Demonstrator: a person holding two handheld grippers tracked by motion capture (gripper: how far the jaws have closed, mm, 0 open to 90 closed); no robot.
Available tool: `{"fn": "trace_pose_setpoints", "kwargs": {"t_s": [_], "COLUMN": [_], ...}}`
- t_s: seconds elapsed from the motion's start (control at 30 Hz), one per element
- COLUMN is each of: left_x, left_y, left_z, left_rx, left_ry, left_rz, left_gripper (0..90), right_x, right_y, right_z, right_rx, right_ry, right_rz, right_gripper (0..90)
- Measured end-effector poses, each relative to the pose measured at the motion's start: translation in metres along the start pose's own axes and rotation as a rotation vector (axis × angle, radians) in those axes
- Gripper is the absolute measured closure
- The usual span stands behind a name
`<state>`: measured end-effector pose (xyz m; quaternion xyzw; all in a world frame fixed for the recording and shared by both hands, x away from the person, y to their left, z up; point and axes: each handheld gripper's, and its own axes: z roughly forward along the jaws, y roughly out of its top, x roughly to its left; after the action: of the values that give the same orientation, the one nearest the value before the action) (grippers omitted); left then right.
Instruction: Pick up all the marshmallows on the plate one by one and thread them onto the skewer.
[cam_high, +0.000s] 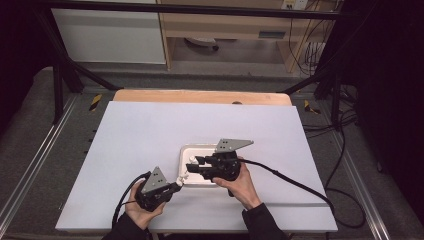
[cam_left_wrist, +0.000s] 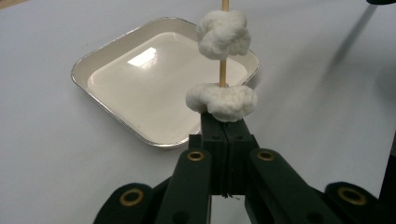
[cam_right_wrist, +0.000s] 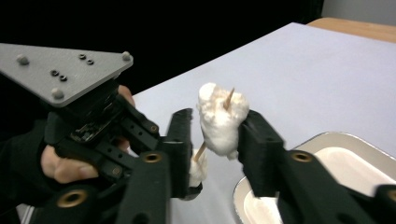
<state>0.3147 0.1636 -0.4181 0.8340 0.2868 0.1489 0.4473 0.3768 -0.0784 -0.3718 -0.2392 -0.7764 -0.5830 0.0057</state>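
Hand-held grippers (cam_high: 181, 176) over white table (cam_high: 150, 135), dim room.

The white table (cam_high: 150, 135) lies bare to the left of and beyond the tray (cam_high: 187, 152), giving open passage. Near the front edge the way is crowded: both grippers meet at the tray's near left corner, where the skewer (cam_left_wrist: 223, 74) with its cotton balls stands between them.

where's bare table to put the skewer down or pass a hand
Free: the white table left of the tray, the strip behind the tray up to the wooden edge, and the right side past the cable. Crowded: the near edge, where both grippers meet over the skewer beside the tray.
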Motion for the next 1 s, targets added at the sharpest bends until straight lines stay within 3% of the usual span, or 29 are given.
{"fn": "trace_pose_setpoints", "kwargs": {"t_s": [0.13, 0.23, 0.43, 0.67, 0.83, 1.0], "left_x": [0.002, 0.003, 0.006, 0.01, 0.011, 0.013], "left_y": [-0.001, -0.001, -0.002, -0.001, 0.0, 0.001], "left_z": [-0.001, -0.002, -0.004, -0.007, -0.009, -0.011], "left_rx": [-0.004, -0.006, -0.019, -0.03, -0.037, -0.032], "left_ry": [0.002, 0.006, 0.009, 0.012, 0.008, 0.01], "left_rz": [-0.01, -0.018, -0.039, -0.06, -0.079, -0.09], "left_gripper": [89.1, 89.1, 89.1, 89.1, 89.1, 89.1], "right_x": [0.001, 0.001, -0.001, -0.014, -0.025, -0.037], "right_y": [0.002, 0.005, 0.003, -0.017, -0.032, -0.047], "right_z": [-0.003, -0.007, -0.013, -0.024, -0.04, -0.059], "right_rx": [-0.017, -0.025, 0.026, 0.092, 0.136, 0.164], "right_ry": [-0.022, -0.062, -0.128, -0.207, -0.302, -0.367], "right_rz": [-0.019, -0.044, -0.073, -0.065, -0.054, -0.019], "right_gripper": [53.5, 41.0, 18.4, 5.2, 2.0, 0.8]}}
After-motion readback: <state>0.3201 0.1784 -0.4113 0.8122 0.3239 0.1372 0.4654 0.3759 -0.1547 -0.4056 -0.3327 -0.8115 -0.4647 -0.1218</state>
